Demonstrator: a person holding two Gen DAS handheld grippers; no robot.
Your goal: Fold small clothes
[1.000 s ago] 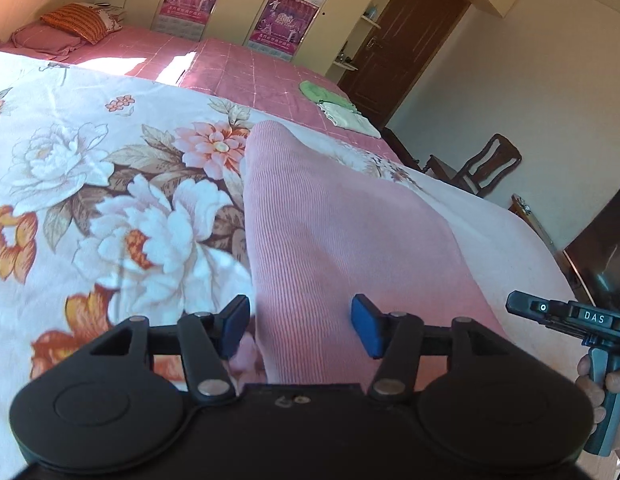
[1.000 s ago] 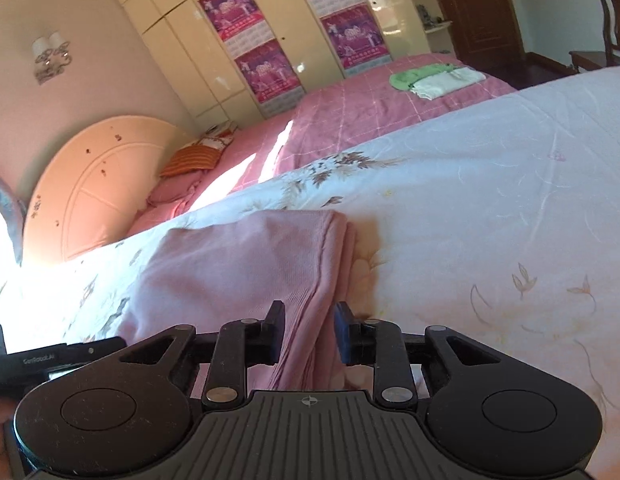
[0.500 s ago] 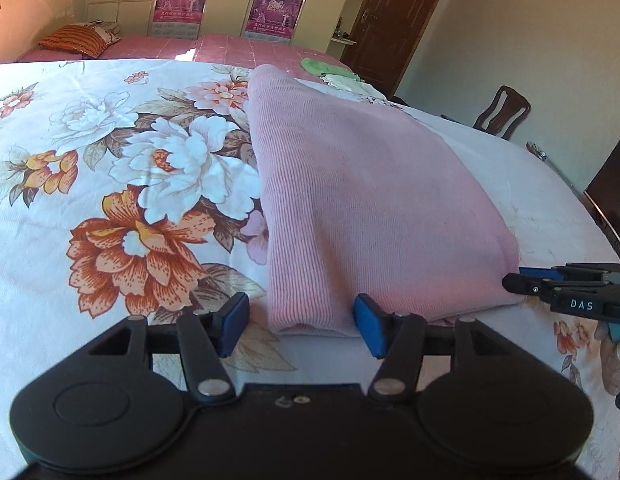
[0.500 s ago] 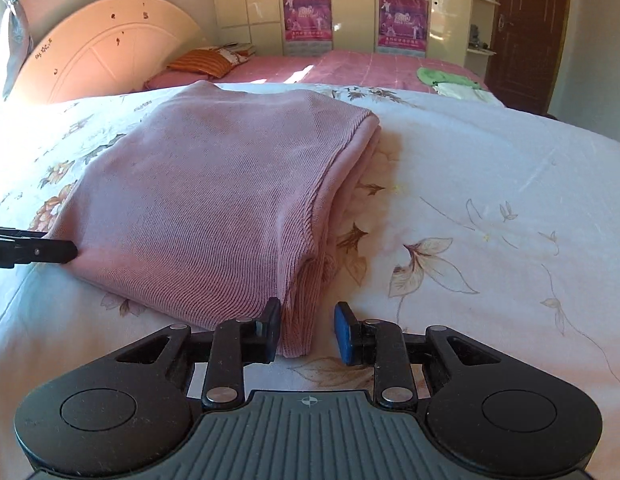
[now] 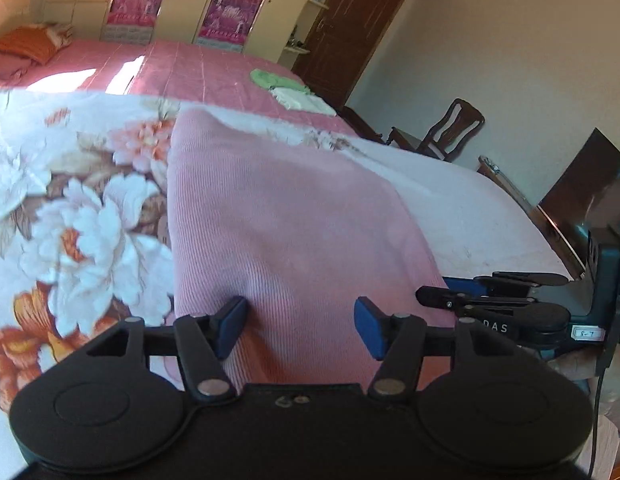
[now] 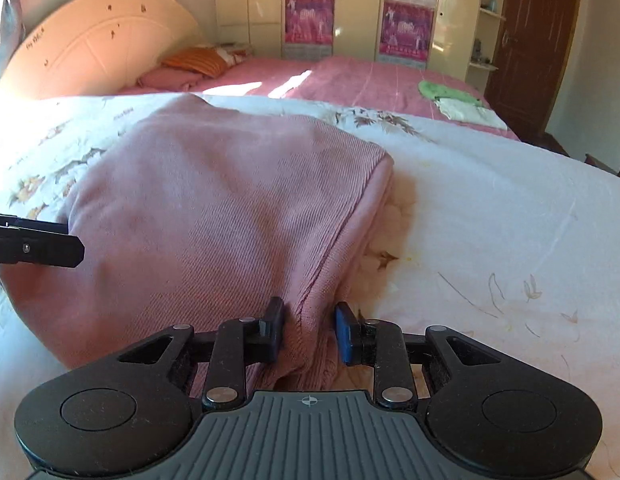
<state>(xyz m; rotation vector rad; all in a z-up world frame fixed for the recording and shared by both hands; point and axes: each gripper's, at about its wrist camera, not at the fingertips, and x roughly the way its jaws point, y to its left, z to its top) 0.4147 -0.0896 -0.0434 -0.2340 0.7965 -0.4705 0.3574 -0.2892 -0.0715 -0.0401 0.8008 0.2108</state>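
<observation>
A folded pink knitted garment (image 5: pixel 290 220) lies humped on the flowered bedspread (image 5: pixel 90 220), its near edge raised. In the left wrist view my left gripper (image 5: pixel 300 326) holds the near left part of that edge, and the cloth fills the wide gap between its blue pads. In the right wrist view the garment (image 6: pixel 230 208) bunches into a fold between the pads of my right gripper (image 6: pixel 310 334), which grips the near right corner. Each gripper shows in the other's view: the right gripper (image 5: pixel 489 304) and the left gripper (image 6: pixel 34 246).
A second bed with a pink cover (image 5: pixel 190 72) stands behind and carries small green and white folded clothes (image 6: pixel 449 92) and an orange pillow (image 6: pixel 198 60). A wooden chair (image 5: pixel 449 128) and a dark screen (image 5: pixel 581 192) stand to the right. Wardrobes and a door (image 6: pixel 529 40) line the far wall.
Half a second ago the garment lay flat with its near edge at the fingertips. Now that edge is raised and the cloth humps up, as it did a second ago.
</observation>
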